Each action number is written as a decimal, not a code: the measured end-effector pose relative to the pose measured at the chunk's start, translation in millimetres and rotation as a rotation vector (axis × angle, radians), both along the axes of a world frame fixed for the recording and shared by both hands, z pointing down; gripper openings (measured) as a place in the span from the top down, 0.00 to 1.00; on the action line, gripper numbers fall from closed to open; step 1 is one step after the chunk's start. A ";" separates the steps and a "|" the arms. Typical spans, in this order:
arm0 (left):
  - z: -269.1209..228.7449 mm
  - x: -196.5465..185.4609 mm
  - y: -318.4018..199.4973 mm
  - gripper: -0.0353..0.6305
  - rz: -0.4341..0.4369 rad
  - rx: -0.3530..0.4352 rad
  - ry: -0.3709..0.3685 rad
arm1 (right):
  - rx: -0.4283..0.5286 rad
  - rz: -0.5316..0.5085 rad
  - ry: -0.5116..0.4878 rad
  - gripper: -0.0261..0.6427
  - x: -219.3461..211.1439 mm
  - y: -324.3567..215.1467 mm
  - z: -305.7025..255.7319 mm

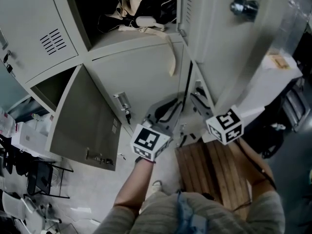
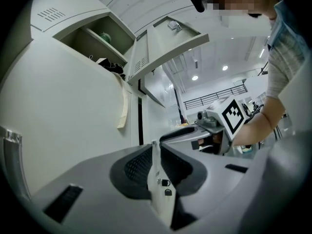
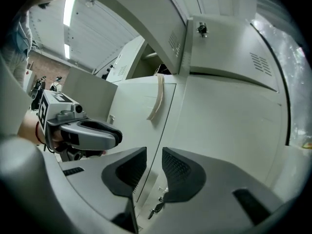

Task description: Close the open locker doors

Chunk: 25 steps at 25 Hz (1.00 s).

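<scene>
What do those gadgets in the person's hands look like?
Each is grey moulded plastic: the left gripper and right gripper have two broad jaws lined with dark ribbed pads and carry a white cube printed with black square markers. The person wears a striped grey top.

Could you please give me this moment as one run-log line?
left gripper shut on door edge | right gripper open, empty | lower-left door open | strap hanging out
</scene>
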<state>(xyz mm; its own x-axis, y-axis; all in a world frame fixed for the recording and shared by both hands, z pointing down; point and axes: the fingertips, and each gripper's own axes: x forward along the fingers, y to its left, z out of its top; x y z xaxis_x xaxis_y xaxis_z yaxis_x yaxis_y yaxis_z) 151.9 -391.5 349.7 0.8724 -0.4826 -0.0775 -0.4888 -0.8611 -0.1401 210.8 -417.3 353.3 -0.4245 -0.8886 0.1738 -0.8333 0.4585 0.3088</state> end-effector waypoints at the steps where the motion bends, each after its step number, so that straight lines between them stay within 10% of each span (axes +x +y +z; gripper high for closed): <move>1: -5.7 0.2 4.2 0.89 0.002 0.004 0.013 | 0.015 -0.005 -0.016 0.83 -2.4 6.0 -8.5; 10: -71.7 7.3 62.4 0.89 0.049 0.101 0.122 | 0.227 -0.096 -0.113 0.83 -21.1 79.3 -89.4; 25: -153.3 -8.1 166.9 0.89 0.019 0.301 0.100 | 0.428 -0.308 -0.188 0.83 -53.6 199.6 -194.1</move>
